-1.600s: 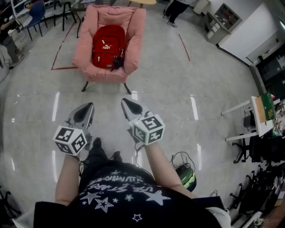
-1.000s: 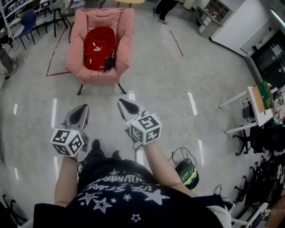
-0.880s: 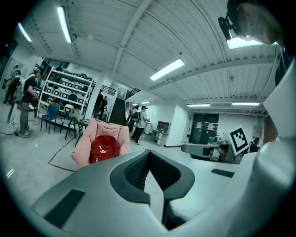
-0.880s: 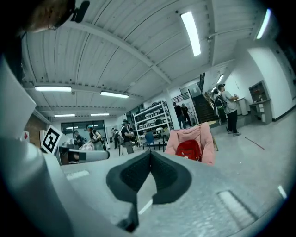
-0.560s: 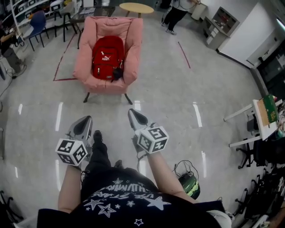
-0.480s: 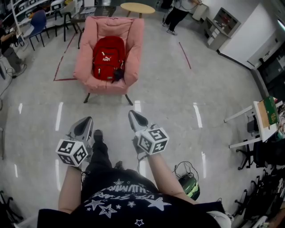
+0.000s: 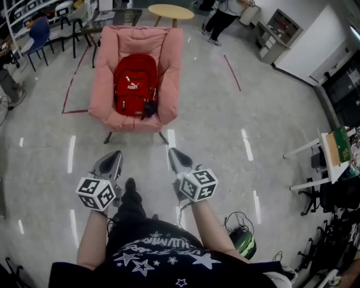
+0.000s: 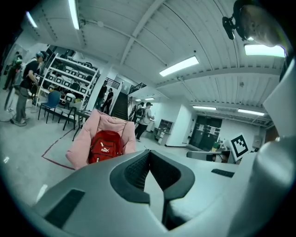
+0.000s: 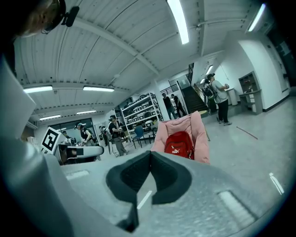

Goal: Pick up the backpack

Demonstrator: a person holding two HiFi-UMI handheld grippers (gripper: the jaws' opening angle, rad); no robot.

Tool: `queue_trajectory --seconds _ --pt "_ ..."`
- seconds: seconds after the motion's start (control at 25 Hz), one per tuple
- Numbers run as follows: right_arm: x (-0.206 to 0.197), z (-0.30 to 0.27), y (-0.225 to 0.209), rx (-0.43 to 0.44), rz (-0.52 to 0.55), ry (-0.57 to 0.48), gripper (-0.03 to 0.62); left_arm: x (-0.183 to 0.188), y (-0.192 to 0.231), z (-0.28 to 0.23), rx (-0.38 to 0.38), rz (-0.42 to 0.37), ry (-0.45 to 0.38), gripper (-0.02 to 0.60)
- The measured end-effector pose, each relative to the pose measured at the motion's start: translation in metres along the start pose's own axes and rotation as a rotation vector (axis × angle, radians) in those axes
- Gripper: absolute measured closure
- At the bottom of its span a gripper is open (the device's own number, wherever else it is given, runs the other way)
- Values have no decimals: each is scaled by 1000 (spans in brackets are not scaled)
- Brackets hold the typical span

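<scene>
Glossy floor (image 7: 225, 112) separates closed left gripper (image 7: 115, 154), closed right gripper (image 7: 172, 152) from backpack (image 7: 135, 84) on armchair (image 7: 170, 67).

Items counted: one red backpack (image 7: 135, 84), one pink armchair (image 7: 169, 62), one round wooden table (image 7: 170, 9). Grippers held: two, namely one left gripper (image 7: 114, 156) and one right gripper (image 7: 172, 153).

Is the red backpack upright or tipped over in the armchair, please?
Upright: the backpack stands on the armchair seat, leaning against its backrest, top uppermost.
</scene>
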State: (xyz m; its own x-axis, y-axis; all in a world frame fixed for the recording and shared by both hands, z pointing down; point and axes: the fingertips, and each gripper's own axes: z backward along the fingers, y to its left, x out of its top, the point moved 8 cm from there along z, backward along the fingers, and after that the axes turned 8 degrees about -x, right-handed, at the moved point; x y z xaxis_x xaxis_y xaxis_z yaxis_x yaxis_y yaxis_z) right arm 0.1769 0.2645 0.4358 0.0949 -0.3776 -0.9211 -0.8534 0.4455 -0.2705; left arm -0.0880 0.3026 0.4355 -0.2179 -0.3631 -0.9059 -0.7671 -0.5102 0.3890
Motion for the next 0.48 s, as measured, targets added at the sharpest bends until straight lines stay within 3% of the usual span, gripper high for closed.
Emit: queue_trajectory --seconds 0.24,0.48 --pt "31 -84 -8 -75 -23 12 594 46 74 -54 -55 8 32 572" --pt "58 -160 4 -87 -16 29 594 82 146 -77 -55 30 40 572"
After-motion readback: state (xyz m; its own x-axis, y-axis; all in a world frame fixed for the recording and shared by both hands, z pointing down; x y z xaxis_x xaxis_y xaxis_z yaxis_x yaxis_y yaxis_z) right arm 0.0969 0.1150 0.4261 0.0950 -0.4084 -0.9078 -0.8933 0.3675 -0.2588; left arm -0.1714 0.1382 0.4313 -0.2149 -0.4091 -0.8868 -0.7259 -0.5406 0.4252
